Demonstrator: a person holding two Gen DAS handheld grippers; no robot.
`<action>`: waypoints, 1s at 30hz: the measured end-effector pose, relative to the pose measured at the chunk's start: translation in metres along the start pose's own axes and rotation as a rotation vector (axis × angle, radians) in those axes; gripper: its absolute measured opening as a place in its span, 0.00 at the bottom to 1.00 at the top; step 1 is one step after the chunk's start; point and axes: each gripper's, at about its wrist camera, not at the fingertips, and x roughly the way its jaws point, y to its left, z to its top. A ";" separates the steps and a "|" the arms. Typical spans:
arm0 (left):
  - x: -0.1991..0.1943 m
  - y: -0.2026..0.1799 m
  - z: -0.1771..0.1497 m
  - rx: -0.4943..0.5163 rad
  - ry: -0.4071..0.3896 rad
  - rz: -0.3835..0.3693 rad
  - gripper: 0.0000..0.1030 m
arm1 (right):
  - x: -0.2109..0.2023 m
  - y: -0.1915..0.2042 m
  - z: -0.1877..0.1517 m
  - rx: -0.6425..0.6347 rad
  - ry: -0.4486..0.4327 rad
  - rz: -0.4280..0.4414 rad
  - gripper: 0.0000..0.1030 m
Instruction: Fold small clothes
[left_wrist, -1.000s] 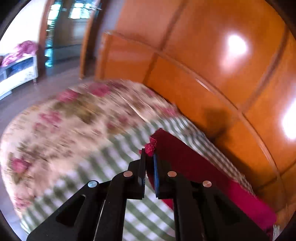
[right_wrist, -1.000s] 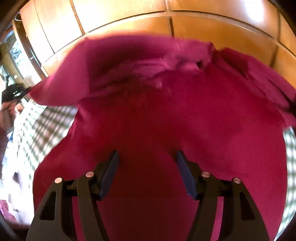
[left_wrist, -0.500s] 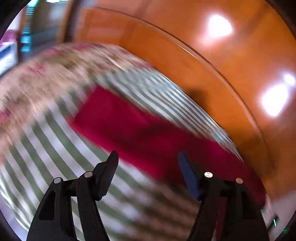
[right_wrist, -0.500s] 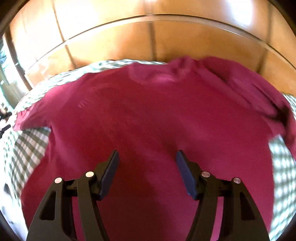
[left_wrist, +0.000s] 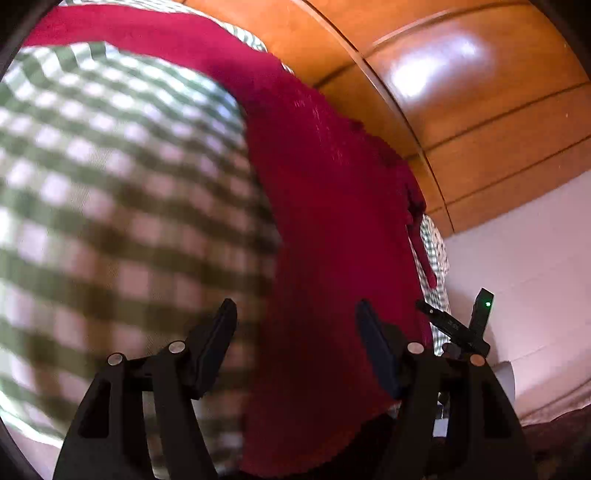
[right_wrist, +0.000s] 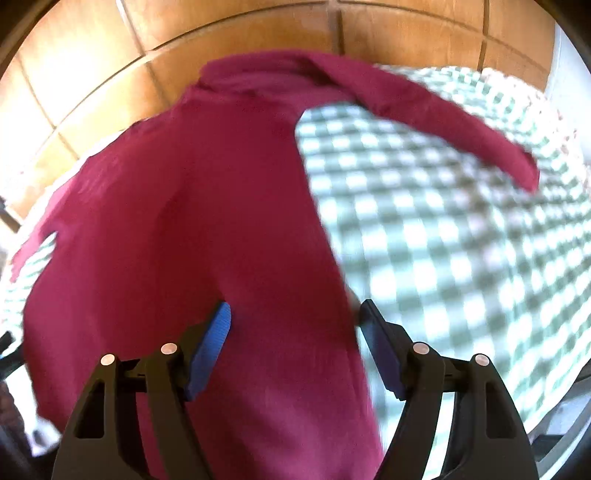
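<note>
Both grippers, left (left_wrist: 295, 328) and right (right_wrist: 293, 325), hover with fingers spread, gripping nothing; the red top (right_wrist: 207, 206) looks soft and light, so we'd pinch its hem near the bed (right_wrist: 461, 240) edge.

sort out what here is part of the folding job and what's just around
Part of the job:
- red top, spread flat on the bed
- left gripper, jaws open over the top's edge
- right gripper, jaws open over the top

Just around:
- green checked sheet under the top
- wooden headboard behind
- white wall
</note>
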 end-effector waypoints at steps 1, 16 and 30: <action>0.001 -0.002 -0.004 0.004 0.009 -0.008 0.52 | -0.004 0.004 -0.011 -0.020 0.014 0.029 0.69; -0.041 -0.023 0.002 0.135 0.057 0.111 0.04 | -0.082 0.028 -0.046 -0.197 -0.036 0.179 0.13; -0.027 -0.061 0.024 0.241 -0.092 0.338 0.41 | -0.067 -0.029 -0.029 -0.013 -0.059 0.027 0.52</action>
